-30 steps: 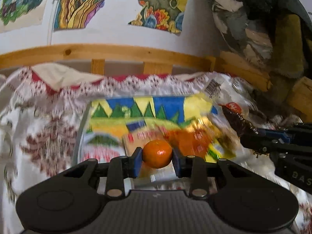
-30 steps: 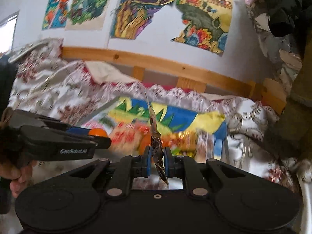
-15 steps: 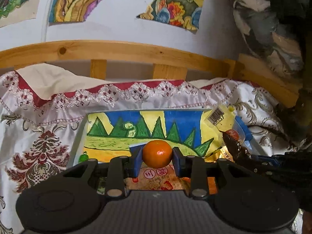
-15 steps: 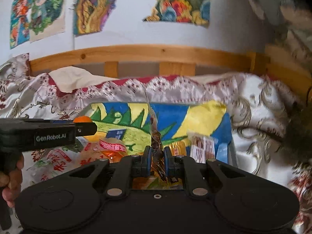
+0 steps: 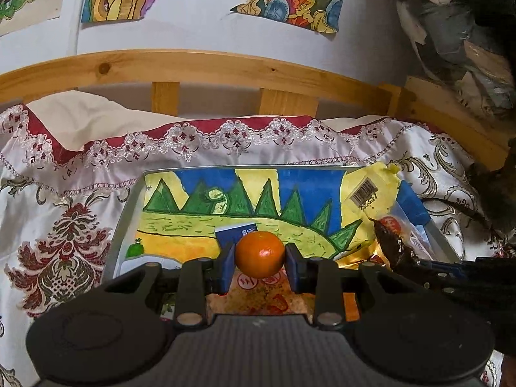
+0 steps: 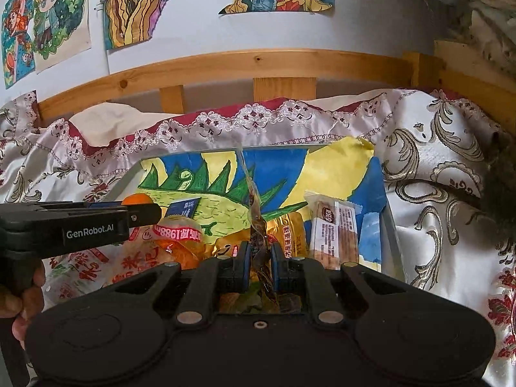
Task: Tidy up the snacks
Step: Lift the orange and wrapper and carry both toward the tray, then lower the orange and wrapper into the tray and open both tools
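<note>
Left gripper (image 5: 260, 266) clamps a small orange (image 5: 260, 253) while the right gripper (image 6: 258, 266) pinches a thin wrapper (image 6: 254, 213), both above the tray (image 5: 124, 225), apparently for sorting.

wall (image 5: 200, 32): white, drawings (image 6: 132, 6) | wooden bed rail (image 5: 206, 67) | patterned bedspread (image 5: 64, 225)

Left gripper (image 5: 259, 254) at lower centre, pads clamped on an orange (image 5: 259, 254). Behind it, a painted tray (image 5: 124, 213) with snack packets. Right gripper (image 5: 400, 256) at right edge pinches a dark wrapper (image 5: 388, 242).
</note>
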Motion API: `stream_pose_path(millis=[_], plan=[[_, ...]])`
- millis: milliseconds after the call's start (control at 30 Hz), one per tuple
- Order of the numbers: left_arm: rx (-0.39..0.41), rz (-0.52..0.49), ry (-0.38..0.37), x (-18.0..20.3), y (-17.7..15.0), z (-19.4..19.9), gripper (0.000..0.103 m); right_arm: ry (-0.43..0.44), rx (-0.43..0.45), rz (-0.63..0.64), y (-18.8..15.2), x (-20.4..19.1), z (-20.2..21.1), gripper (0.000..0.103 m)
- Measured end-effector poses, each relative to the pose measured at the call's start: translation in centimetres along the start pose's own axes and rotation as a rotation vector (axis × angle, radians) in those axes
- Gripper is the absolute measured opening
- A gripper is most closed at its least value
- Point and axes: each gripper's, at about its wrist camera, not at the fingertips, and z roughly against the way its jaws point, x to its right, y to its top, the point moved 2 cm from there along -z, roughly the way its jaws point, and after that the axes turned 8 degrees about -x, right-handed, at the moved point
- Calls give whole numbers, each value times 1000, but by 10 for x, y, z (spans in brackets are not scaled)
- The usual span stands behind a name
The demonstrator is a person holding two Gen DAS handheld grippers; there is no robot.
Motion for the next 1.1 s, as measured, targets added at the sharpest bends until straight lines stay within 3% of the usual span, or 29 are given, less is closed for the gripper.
stream_pose_path(millis=[300,433,533,600,700,1100], plan=[[1,-6,5,2,2,1,36,-9,-2,3,2,1,1,14],[-13,8,4,1,3,0,38,-22,1,15,2,1,2,19],[-16,18,-3,0,4,1,47,-25,2,15,2,2,3,23],[-14,18,-3,0,5,1,61,-32,5,22,2,1,3,28],[-3,19,4,0,6,4,72,-41,9,33,1,0,3,35],[28,68,36,-6,7,13,98,-41,44,23,5,0,13,70]])
